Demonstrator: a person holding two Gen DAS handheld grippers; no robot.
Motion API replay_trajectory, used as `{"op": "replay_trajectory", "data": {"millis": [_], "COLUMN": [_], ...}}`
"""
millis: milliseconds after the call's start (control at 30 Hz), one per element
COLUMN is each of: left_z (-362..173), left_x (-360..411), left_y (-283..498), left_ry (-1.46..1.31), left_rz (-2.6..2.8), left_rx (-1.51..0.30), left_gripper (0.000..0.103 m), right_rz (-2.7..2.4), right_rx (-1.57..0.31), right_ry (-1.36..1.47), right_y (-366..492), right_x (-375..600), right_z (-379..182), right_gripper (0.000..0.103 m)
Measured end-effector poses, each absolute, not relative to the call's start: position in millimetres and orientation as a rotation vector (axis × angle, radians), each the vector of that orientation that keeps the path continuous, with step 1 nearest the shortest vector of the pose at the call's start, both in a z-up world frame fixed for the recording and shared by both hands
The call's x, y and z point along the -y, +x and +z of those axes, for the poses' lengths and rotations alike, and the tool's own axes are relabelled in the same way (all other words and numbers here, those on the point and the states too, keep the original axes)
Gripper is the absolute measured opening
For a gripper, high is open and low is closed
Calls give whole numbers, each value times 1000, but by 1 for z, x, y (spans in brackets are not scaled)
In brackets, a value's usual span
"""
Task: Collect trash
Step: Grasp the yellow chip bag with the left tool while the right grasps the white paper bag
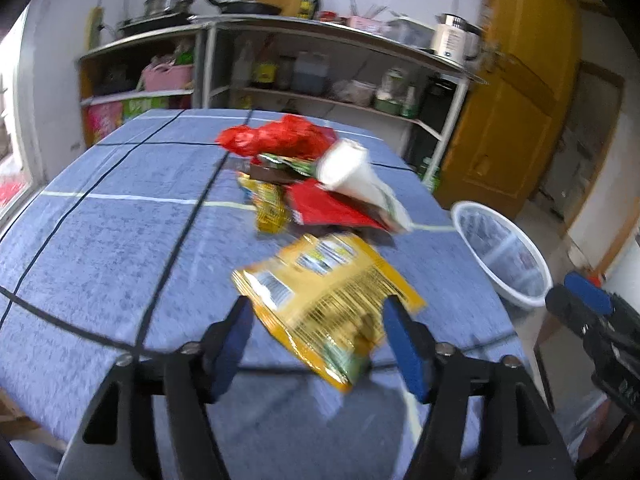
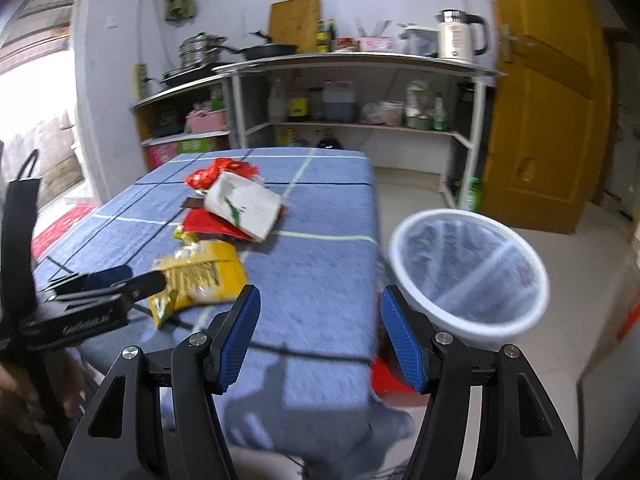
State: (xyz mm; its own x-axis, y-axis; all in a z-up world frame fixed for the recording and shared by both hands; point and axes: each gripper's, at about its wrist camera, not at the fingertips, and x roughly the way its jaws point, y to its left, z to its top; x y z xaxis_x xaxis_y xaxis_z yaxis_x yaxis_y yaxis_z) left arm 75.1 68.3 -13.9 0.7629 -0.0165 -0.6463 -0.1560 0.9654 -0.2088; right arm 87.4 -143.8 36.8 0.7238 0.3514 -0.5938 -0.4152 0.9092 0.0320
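A yellow snack bag [image 1: 328, 296] lies on the blue tablecloth [image 1: 120, 240] near the front edge. My left gripper [image 1: 320, 320] is open with its jaws either side of the bag's near end. Behind it lies a heap of trash: a white paper bag [image 1: 356, 176], a red wrapper [image 1: 324, 208], a small yellow wrapper [image 1: 270, 208] and a crumpled red bag [image 1: 280, 136]. My right gripper [image 2: 318, 312] is open and empty over the table's front right corner. In the right wrist view the yellow bag [image 2: 200, 276] and the left gripper [image 2: 112, 280] show at left.
A white bin with a clear liner [image 2: 468, 272] stands on the floor right of the table; it also shows in the left wrist view [image 1: 504, 252]. Kitchen shelves [image 2: 360, 120] with pots and bottles stand behind. A yellow door [image 2: 540, 120] is at right.
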Motion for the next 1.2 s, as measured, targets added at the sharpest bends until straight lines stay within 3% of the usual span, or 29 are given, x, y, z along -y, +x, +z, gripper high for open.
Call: {"op": "replay_trajectory", "data": {"millis": [200,500,567,633,733,833,1033,1100,1133,1200], "left_z": [-33,-36,-36,-36,-36,-35,-35,-34,-34,-32], "left_x": [-82,-62,-61,-61,-65,-70,-77,-79,-80,-81], "left_y": [98,109,108,108,108,105,98,97,96,94], "left_ry": [-369,-258,-242,-238,-247,-258,-276,-283,-288,-295], "left_rz": [83,106,107,87,75,71,41,36,31,20], "left_rx": [-779,-770,-759,-757,-753,-741,-729,-724,-720,-712], "left_gripper": [77,76,66,24,10,2,0,0,0,0], "right_rz": [562,701,710,723,745,748,725,737,740,743], "right_rx": [-704,-833,-814,-793,-769,-778,-844,-850,-857,-862], "right_ry": [-133,-58,-86,-118,-159,-172,-114,-107,-120,-137], "right_y": [138,199,202,202,201,208,223,226,226,224], "right_x": [112,80,72,62,47,35,20,16,13,8], "right_z": [34,20,21,24,27,26,25,25,24,22], "right_gripper": [63,63,63,63,63,63,63,50,27,26]}}
